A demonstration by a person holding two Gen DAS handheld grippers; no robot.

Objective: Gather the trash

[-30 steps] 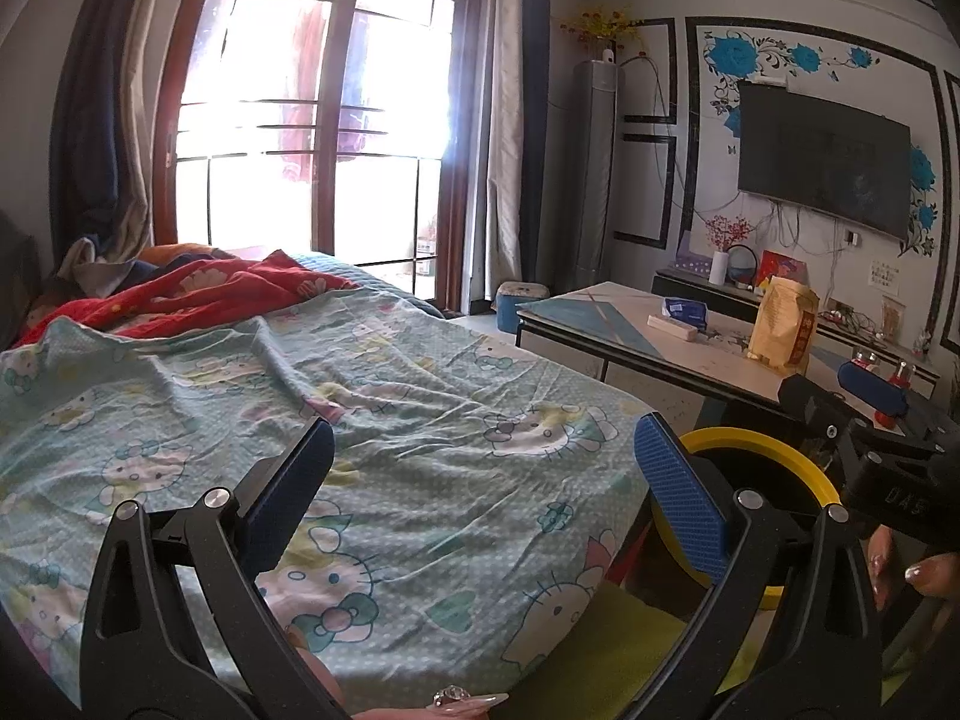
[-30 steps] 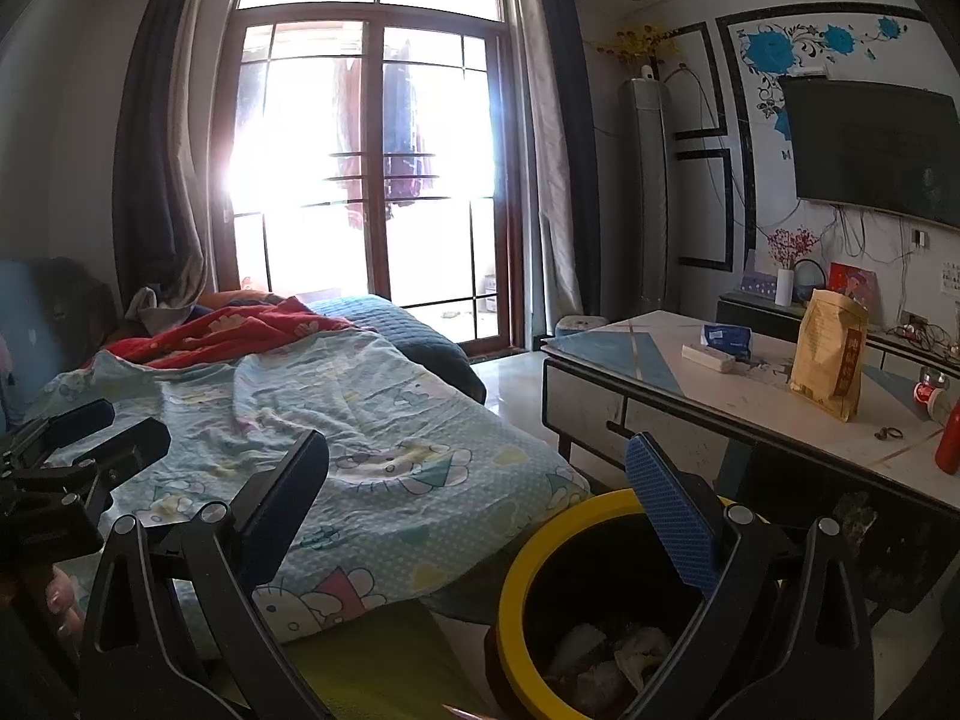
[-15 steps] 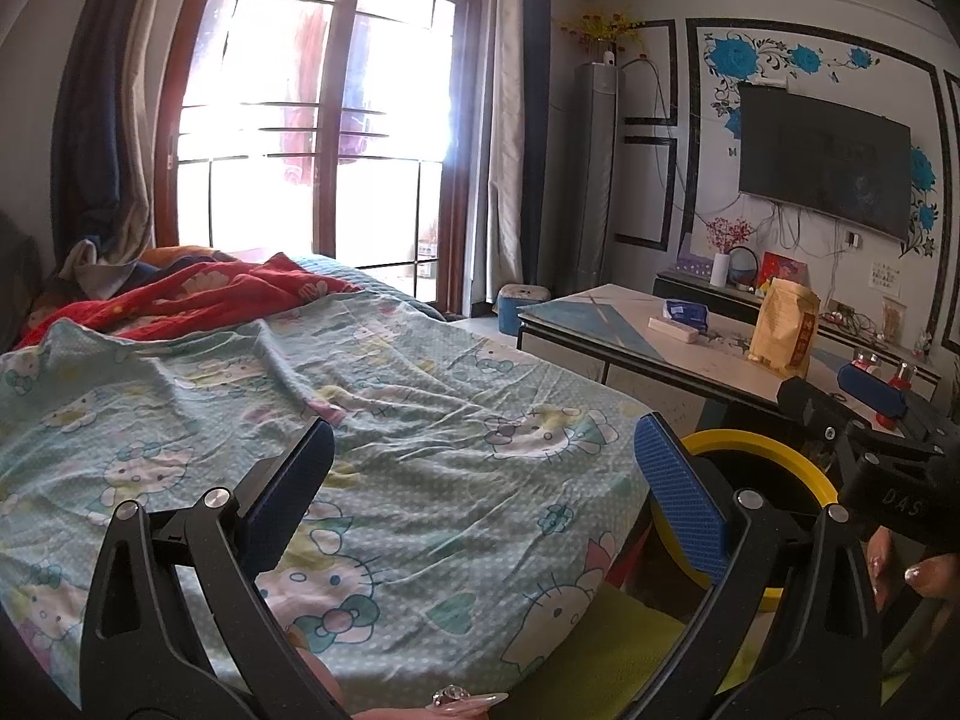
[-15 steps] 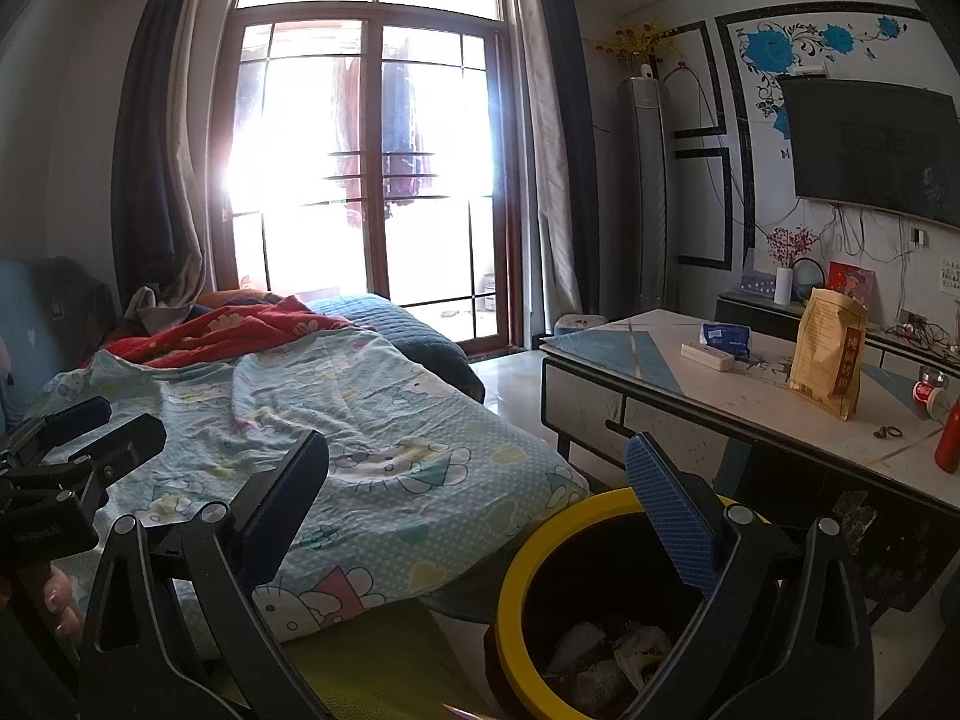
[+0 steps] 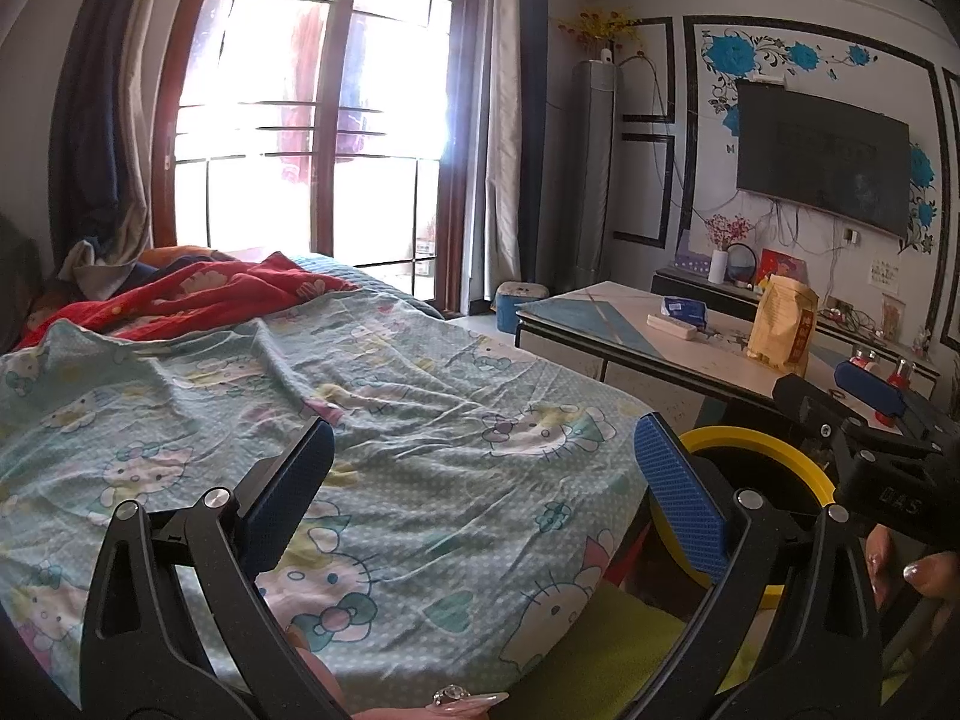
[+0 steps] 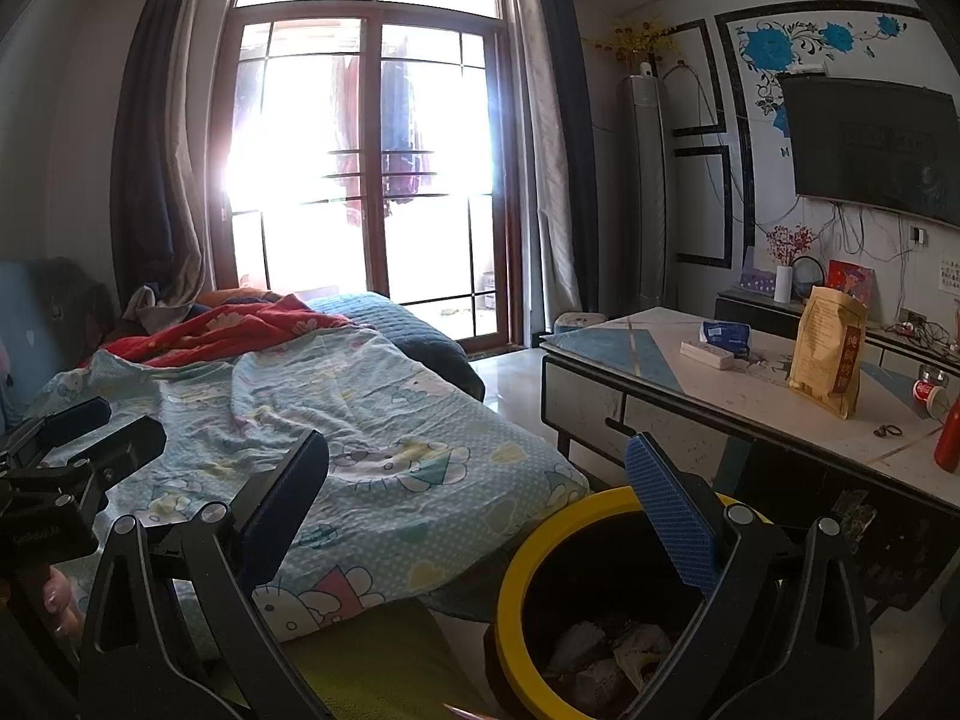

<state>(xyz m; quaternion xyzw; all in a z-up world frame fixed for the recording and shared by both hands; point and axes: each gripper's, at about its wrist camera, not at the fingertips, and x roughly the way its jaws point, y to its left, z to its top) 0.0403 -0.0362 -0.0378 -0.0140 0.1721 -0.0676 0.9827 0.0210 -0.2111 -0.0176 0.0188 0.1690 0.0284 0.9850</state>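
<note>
A black trash bin with a yellow rim [image 6: 516, 576] stands on the floor between bed and table, with crumpled paper [image 6: 606, 654] inside. Its rim also shows in the left wrist view [image 5: 762, 450]. My right gripper [image 6: 477, 471] is open and empty, its right finger over the bin's rim. My left gripper [image 5: 480, 459] is open and empty, held over the foot of the bed. Each gripper shows at the edge of the other's view.
A bed with a light blue cartoon-print sheet [image 5: 360, 396] and a red blanket [image 5: 198, 294] fills the left. A low table [image 6: 750, 396] on the right holds a yellow paper bag [image 6: 831, 348], a blue packet [image 6: 726, 333], a white box and a red bottle.
</note>
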